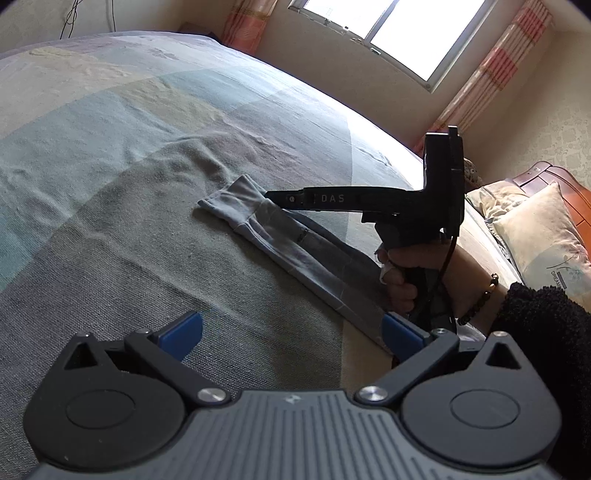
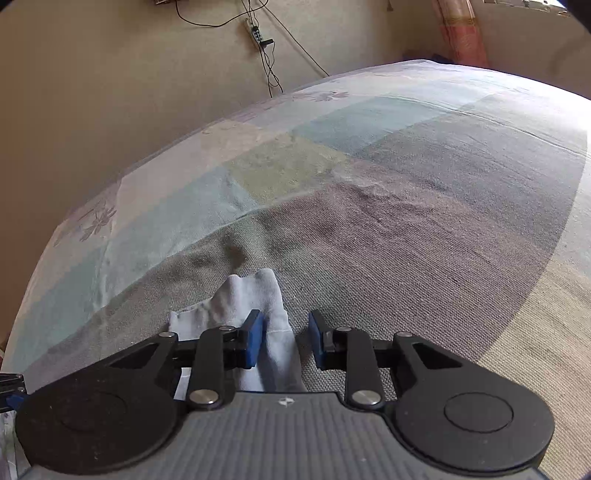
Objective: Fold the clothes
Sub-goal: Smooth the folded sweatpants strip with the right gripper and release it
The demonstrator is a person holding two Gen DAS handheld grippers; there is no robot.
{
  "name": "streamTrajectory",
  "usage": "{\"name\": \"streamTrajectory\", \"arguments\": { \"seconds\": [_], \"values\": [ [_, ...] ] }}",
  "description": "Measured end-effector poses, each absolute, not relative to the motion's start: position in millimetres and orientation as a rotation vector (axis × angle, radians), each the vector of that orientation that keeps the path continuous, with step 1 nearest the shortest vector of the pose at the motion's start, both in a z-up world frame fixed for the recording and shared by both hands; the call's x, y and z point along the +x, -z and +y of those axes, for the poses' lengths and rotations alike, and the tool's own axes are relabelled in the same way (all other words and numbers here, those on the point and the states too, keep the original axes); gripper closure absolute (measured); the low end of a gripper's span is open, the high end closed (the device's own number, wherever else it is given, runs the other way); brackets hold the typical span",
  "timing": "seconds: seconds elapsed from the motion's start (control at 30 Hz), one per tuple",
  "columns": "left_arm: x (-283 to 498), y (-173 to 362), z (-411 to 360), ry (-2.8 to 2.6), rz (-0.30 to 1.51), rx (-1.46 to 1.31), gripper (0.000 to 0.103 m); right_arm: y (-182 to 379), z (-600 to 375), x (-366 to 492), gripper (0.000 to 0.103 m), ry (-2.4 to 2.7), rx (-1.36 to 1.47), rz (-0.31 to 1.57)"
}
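Note:
A pale grey-blue garment (image 1: 280,236) lies on the bedspread (image 1: 110,184), folded into a long narrow strip. My left gripper (image 1: 293,332) is open wide just above the bedspread, with its right pad beside the strip's near end and nothing between the pads. My right gripper (image 1: 275,196), held by a hand (image 1: 402,280), reaches level over the strip's far end. In the right wrist view the garment (image 2: 258,295) runs between the right gripper's (image 2: 284,339) jaws. The left pad touches the cloth, the right pad stands apart from it, so the gripper is open.
Pillows (image 1: 535,236) and a wooden headboard (image 1: 561,184) lie to the right. A window (image 1: 391,29) with striped curtains is behind the bed. A wall with a power strip (image 2: 255,31) and cables runs along the bed's far edge. A dark sleeve (image 1: 535,325) is at the right.

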State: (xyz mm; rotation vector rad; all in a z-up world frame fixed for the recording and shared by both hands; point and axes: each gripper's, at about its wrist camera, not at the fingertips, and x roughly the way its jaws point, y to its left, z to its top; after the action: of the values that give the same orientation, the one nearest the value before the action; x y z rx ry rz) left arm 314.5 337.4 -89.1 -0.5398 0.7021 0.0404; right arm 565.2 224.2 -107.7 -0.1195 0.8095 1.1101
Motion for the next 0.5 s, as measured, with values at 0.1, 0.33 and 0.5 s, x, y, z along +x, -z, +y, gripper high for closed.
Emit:
{"name": "streamTrajectory", "arguments": {
  "seconds": [0.1,0.33,0.5],
  "values": [
    [313,89,338,-0.042,0.698,-0.548,0.001,103,229,555,0.095,-1.092,-0.186,0.742],
    [311,88,340,-0.046,0.691,-0.560,0.001,74,234,568,0.096,-0.959,-0.231,0.618],
    [310,88,341,-0.047,0.688,-0.568,0.001,66,248,591,0.096,-0.829,-0.320,0.573]
  ]
}}
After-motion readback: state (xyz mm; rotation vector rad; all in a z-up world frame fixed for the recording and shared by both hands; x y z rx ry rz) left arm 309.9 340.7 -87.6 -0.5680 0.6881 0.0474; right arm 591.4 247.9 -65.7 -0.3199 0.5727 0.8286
